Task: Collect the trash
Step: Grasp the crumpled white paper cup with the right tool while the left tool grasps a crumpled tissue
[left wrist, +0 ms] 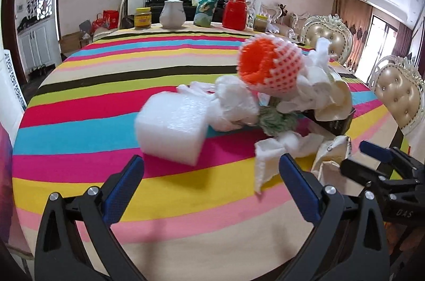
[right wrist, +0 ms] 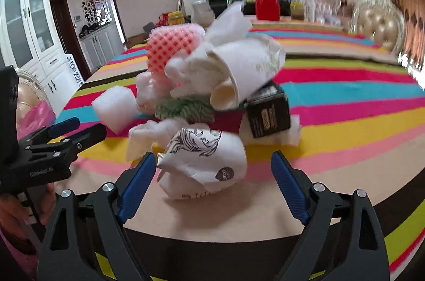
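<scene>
Meanwhile both tongs gape wide: the right gripper (right wrist: 212, 172) straddles a crumpled paper cup (right wrist: 204, 161) lying near the table's (right wrist: 345, 127) near edge, the left gripper (left wrist: 211, 169) faces a foam block (left wrist: 171, 128). Behind, the black box (right wrist: 268, 113) seemingly holds nothing visible.

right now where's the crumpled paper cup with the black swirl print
In the right wrist view the crumpled paper cup lies on its side on the striped tablecloth, between the open right gripper's fingers, just in front of the green crinkled wrapper.

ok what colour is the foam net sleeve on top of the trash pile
The foam net sleeve is white mesh with an orange lining inside its open end, clearest in the left wrist view.
</scene>
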Available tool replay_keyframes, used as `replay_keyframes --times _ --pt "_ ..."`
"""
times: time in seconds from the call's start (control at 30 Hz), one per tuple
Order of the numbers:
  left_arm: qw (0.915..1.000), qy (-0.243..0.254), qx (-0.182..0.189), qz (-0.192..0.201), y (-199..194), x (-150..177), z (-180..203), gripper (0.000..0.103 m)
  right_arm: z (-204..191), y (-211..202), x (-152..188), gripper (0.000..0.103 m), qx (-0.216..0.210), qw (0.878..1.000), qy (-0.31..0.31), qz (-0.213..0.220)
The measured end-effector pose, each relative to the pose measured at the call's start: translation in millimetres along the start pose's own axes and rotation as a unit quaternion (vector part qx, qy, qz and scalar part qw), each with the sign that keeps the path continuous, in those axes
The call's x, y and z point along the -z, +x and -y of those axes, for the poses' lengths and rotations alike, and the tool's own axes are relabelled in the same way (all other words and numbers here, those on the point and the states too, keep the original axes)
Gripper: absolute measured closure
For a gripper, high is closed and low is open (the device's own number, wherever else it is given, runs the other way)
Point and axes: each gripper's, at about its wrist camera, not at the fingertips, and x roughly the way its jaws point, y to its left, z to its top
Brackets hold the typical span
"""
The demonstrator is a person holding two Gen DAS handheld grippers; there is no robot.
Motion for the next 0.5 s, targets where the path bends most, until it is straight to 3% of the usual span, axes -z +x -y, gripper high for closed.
replay_keyframes --times 0.2,0.23,0.5 --pt "0.9998 0.003 0.000 -0.022 3.2 1.2 1.1 0.005 -6.1 16.5 -2.0 0.020 -0.007 0.999 0.005 -0.038" --pt "0.9996 0.003 0.000 -0.026 3.4 1.2 0.0 0.005 -6.8 17.0 -2.0 0.034 -0.011 0.999 0.003 -0.039" --pt "0.9973 0.034 0.031 -0.058 16.0 -1.7 23.6 0.005 12.2 -9.3 -0.4 0.036 0.016 1.000 0.017 -0.004"
